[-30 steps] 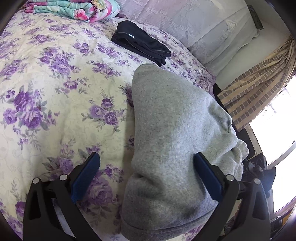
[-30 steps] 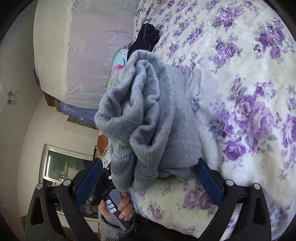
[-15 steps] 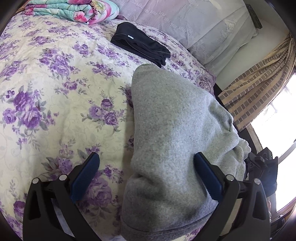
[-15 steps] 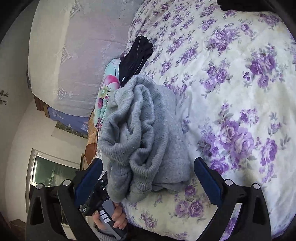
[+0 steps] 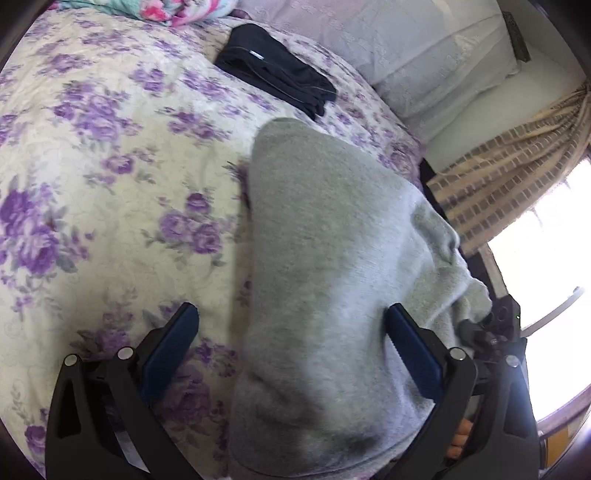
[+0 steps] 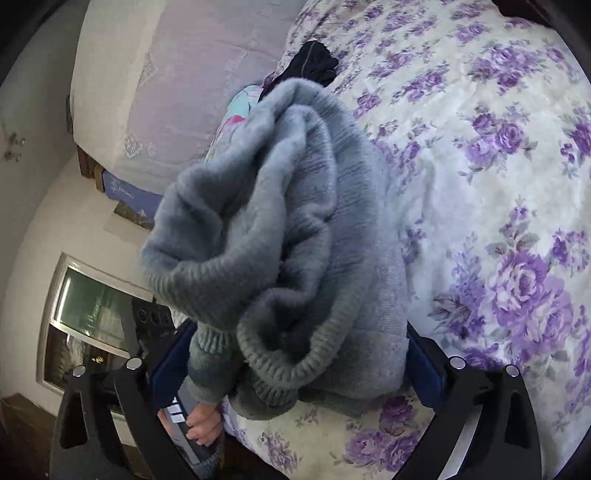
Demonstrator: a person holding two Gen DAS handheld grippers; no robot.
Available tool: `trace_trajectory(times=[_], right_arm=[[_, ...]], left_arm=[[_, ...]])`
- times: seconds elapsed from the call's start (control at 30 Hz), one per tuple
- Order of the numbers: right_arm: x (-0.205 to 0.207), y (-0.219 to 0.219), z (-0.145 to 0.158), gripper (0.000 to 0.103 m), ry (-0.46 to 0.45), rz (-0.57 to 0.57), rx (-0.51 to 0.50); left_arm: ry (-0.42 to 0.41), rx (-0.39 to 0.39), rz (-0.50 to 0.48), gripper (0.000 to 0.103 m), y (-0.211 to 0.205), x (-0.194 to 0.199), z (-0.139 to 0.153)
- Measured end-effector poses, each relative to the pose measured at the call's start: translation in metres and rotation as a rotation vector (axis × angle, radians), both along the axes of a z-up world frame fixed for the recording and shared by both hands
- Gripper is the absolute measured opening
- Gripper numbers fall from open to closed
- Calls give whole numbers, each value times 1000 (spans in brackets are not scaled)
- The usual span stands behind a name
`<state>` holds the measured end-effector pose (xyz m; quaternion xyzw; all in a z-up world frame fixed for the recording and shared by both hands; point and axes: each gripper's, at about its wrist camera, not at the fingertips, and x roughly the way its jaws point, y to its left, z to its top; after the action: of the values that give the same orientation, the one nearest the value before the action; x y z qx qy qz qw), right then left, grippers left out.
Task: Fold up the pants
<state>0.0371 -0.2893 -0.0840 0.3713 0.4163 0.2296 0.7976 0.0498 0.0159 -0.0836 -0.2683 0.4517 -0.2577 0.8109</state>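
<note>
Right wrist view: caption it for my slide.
Open right tool straddling bunched grey pants at the edge of a purple-flowered bedspread.

Home bedroom: floral bedspread (image 5: 110, 155), pillow (image 5: 424, 48), curtain (image 5: 517, 155).

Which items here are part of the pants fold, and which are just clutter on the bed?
In the job:
- gray pants, bunched near the bed edge
- left gripper, open, pants between its fingers
- right gripper, open, pants between its fingers

Lying about:
- black folded garment
- floral blanket at the head of the bed
- pillows
- purple-flowered bedspread
- curtain
</note>
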Motion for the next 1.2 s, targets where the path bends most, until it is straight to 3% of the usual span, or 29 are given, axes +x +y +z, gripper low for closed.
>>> trace_trajectory(times=[0.07,0.17,0.27,0.37,0.43,0.5,0.57,0.63,0.73,0.97,1.2], right_arm=[[1,0,-6,82,-19,9,-8],[0,-10,-11,72,-30,21,43],[0,-13,-11,72,-47,21,67],[1,-18,-13,85,-32,21,137],[6,-18,-13,89,-17,15,161],[9,-18,-13,86,-21,18,157],[9,-19,-15,71,-35,18,146],[-1,-23,-18,62,-51,16,148],[-13,-20,-12,57,-85,15,104],[-5,-19,38,56,-193,52,55],[92,-25,124,56,-336,80,34]], left_arm=[[0,-64,-79,71,-7,0,-2],[14,-129,-101,67,-9,4,-12],[44,-213,-99,65,-2,10,-19],[70,-256,-89,70,2,17,-21],[82,-249,-78,73,2,24,-20],[85,-252,-63,74,2,29,-18],[77,-233,-69,63,-2,33,-18],[72,-277,-76,47,0,31,-20],[43,-276,-75,40,3,22,-17],[-55,-221,-103,39,1,28,33],[-225,-111,-141,39,-7,118,143]])
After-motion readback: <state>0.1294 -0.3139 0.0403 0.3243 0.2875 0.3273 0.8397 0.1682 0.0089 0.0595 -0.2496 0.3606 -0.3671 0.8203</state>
